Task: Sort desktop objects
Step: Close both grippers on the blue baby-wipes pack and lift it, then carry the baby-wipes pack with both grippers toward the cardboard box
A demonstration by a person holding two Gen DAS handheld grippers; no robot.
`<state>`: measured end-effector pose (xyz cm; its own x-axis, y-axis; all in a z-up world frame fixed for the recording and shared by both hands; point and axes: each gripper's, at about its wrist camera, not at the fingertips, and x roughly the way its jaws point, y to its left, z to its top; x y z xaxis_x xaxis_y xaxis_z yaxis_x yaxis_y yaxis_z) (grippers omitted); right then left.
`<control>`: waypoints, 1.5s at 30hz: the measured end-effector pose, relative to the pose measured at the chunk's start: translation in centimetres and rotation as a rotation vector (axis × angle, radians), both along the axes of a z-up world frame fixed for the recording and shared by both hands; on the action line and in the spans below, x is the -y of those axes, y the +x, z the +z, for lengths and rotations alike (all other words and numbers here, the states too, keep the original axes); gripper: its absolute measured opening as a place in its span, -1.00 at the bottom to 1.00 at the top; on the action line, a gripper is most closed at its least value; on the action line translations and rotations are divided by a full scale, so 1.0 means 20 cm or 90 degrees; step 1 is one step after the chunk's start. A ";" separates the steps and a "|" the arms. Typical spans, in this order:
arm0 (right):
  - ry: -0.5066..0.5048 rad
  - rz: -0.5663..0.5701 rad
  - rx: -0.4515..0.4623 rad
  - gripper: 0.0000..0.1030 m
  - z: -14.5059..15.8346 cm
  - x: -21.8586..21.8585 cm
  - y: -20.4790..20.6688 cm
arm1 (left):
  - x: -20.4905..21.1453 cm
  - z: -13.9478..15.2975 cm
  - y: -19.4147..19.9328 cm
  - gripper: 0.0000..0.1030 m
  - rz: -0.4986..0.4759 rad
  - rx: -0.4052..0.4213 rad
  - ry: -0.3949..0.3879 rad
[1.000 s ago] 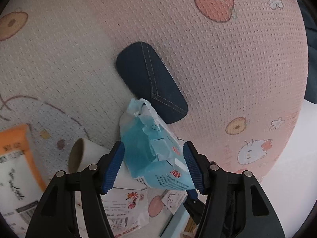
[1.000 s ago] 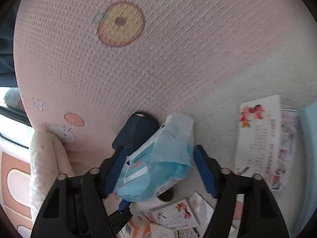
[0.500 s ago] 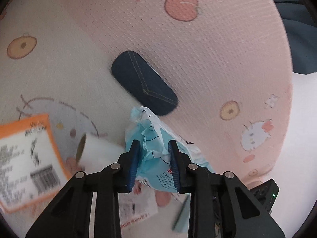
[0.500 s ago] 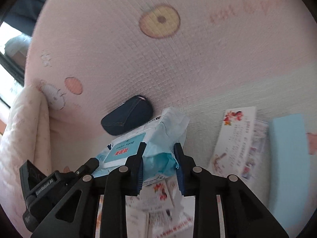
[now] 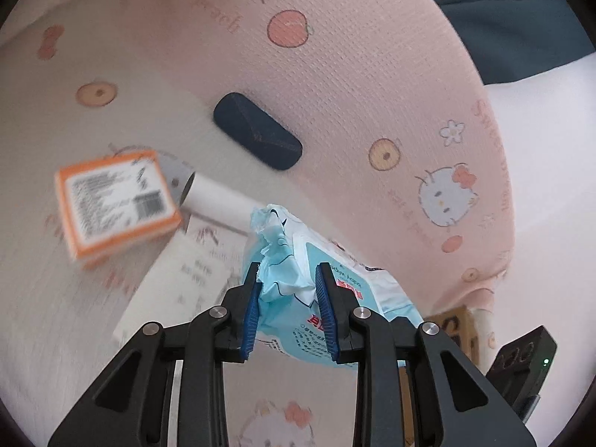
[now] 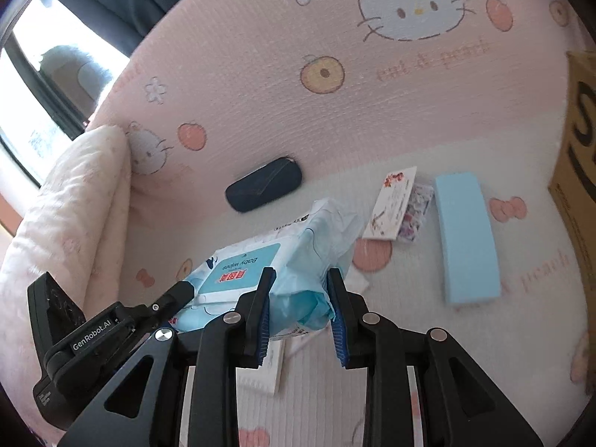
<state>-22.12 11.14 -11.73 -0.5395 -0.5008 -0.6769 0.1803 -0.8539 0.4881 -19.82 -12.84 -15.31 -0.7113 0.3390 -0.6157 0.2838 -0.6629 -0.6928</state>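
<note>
A: What writing can you read?

B: The wipes (image 6: 246, 264) pack has a blue flap printed "Baby wipes", seen upside down in the right wrist view, with red characters beside it. The left tool's (image 6: 175, 300) black body there reads "GenRobot.AI". The pink cloth (image 6: 428, 104) shows "peach" in faded letters among cat faces and fruit. The orange box (image 5: 115, 201) has a barcode and small print, too blurred to read.

A: How do the tools stand?

B: In the left wrist view the left tool (image 5: 288, 309) points forward and down, its blue pads pressed into one crumpled end of the wipes (image 5: 298, 283). The right tool (image 6: 301, 313) pinches the other end, the plastic bunched between its pads. The pack hangs between the two, above the cloth.

A: And what lies around, counted?

B: From the left: one orange box, one white roll (image 5: 216, 193) touching it, one dark case (image 5: 257, 136) further back. In the right view, one dark case (image 6: 262, 184), one flowered card pack (image 6: 400, 205), one light blue block (image 6: 467, 238) just beside it, and a cardboard box (image 6: 577, 171) at the right edge.
</note>
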 end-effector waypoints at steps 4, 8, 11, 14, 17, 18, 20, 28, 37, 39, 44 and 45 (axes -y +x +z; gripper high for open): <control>-0.003 0.009 -0.001 -0.53 0.03 -0.06 0.16 | -0.04 0.04 0.17 -0.39 0.000 -0.006 0.007; -0.012 0.009 0.016 -0.53 0.01 -0.14 0.31 | -0.11 0.07 0.31 -0.39 -0.023 -0.006 -0.023; -0.010 -0.001 0.035 -0.53 -0.04 -0.20 0.42 | -0.15 0.01 0.40 -0.39 -0.043 0.013 -0.025; 0.003 -0.007 0.067 -0.52 -0.13 -0.24 0.52 | -0.19 -0.08 0.48 -0.39 -0.064 0.045 -0.033; -0.006 -0.018 0.107 -0.52 -0.25 -0.28 0.58 | -0.22 -0.18 0.54 -0.39 -0.077 0.071 -0.043; -0.010 -0.022 0.121 -0.52 -0.30 -0.29 0.60 | -0.23 -0.21 0.56 -0.39 -0.087 0.079 -0.054; -0.021 -0.030 0.150 -0.52 -0.38 -0.32 0.64 | -0.24 -0.25 0.56 -0.39 -0.107 0.092 -0.078; -0.073 -0.040 0.281 -0.38 -0.59 -0.42 0.69 | -0.25 -0.39 0.62 -0.38 -0.170 0.149 -0.125; -0.047 -0.015 0.264 0.38 -0.53 -0.41 0.71 | -0.11 -0.52 0.67 0.49 -0.140 0.214 -0.062; -0.037 -0.008 0.263 0.38 -0.54 -0.39 0.71 | -0.12 -0.50 0.66 0.58 -0.147 0.225 -0.116; -0.044 -0.011 0.272 0.38 -0.58 -0.39 0.70 | -0.13 -0.48 0.61 0.99 -0.182 0.252 -0.218; -0.042 -0.016 0.262 0.38 -0.57 -0.40 0.70 | -0.12 -0.48 0.60 0.99 -0.190 0.253 -0.215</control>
<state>-8.12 19.14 -23.18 -0.2437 -0.5402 -0.8055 -0.0616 -0.8202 0.5687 -7.72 -10.37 -24.99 -0.3086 0.2269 -0.9237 0.2463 -0.9190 -0.3080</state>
